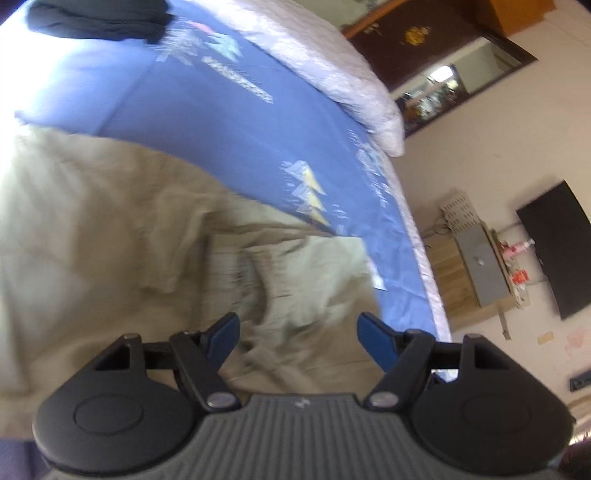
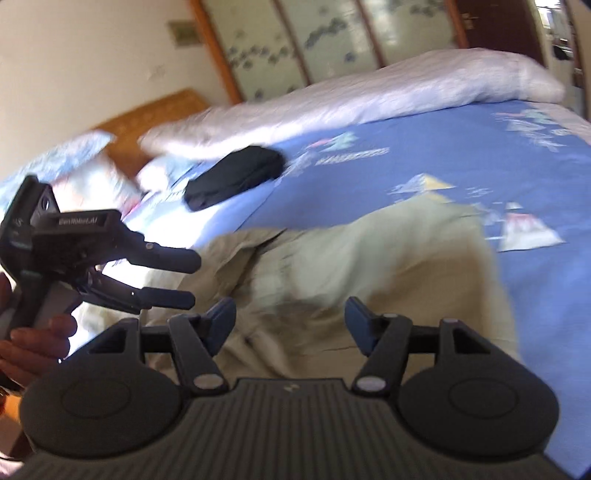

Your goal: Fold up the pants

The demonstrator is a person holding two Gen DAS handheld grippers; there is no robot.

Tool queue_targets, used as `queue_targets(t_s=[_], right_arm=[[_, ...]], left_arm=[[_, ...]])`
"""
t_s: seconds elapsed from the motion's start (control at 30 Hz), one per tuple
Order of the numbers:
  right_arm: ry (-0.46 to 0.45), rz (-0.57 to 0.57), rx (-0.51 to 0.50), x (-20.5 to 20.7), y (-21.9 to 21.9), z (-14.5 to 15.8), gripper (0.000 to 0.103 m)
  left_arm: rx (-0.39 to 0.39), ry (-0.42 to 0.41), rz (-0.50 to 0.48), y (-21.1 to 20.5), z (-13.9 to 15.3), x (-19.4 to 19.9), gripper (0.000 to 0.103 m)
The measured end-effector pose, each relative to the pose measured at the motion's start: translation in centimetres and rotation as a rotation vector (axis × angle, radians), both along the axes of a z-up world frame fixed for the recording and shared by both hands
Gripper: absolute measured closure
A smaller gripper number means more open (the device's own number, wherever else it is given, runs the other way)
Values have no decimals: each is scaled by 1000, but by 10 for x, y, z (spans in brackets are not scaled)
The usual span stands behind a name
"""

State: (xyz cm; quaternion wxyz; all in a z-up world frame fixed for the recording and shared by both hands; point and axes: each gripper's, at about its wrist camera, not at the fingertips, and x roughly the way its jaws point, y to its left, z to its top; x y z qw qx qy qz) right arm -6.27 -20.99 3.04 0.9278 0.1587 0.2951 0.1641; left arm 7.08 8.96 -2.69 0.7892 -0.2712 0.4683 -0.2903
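Khaki pants [image 1: 110, 229] lie rumpled on the blue bed sheet [image 1: 207, 122]; in the right wrist view the pants [image 2: 369, 266] fill the middle. My left gripper [image 1: 297, 330] hovers over the crumpled cloth, open, with nothing between its blue pads. My right gripper [image 2: 290, 319] is also open above the pants, and no cloth is pinched in it. The left gripper [image 2: 190, 278] shows again at the left of the right wrist view, held by a hand [image 2: 33, 343], its fingers apart over the pants' edge.
A folded black garment [image 1: 99, 18] lies on the sheet farther off, seen also as the black garment [image 2: 236, 177]. A white duvet [image 2: 369, 96] runs along the far side. A wooden headboard [image 2: 147, 114], pillows, a cabinet [image 1: 476, 266] and a dark screen [image 1: 557, 247] surround the bed.
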Motion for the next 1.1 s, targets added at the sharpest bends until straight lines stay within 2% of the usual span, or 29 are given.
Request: queue_targets(t_s=[0.07, 0.13, 0.17, 0.23, 0.27, 0.33, 0.47, 0.5, 0.57, 0.7, 0.8, 0.9, 0.97, 1.07, 1.1], right_arm=[[22, -60, 6, 1, -17, -9, 43], [88, -115, 23, 6, -28, -30, 48], [118, -137, 41, 9, -32, -39, 48], [196, -188, 47, 17, -36, -64, 50], [227, -209, 41, 18, -38, -75, 53], [203, -223, 68, 12, -40, -77, 56], [204, -219, 6, 12, -28, -66, 56], [196, -213, -1, 10, -24, -62, 56], [160, -193, -2, 2, -18, -52, 54], [98, -142, 8, -15, -5, -34, 54], [83, -81, 23, -20, 11, -27, 52], [93, 2, 49, -17, 38, -26, 52], [107, 67, 67, -15, 62, -26, 52], [131, 165, 67, -13, 98, -29, 52], [137, 195, 54, -14, 110, -29, 52]], left_arm=[[11, -12, -45, -22, -1, 9, 36], [89, -27, -69, -45, -7, 18, 39], [159, -40, -67, -56, -12, 22, 43], [348, -45, -32, -72, -31, 33, 50], [446, -30, -21, -80, -46, 40, 62], [433, -62, -10, -78, -51, 41, 61], [462, -57, -11, -78, -39, 33, 61], [453, -58, 3, -72, -31, 27, 61], [431, -78, 27, -57, -18, 12, 45], [320, -133, 64, 7, 7, -30, 36], [238, -133, 163, 69, 19, -69, 29], [172, -96, 300, 132, 18, -102, 26], [136, -61, 414, 169, 13, -120, 17], [77, 34, 580, 218, -2, -127, 13], [26, 82, 632, 233, -10, -126, 13]])
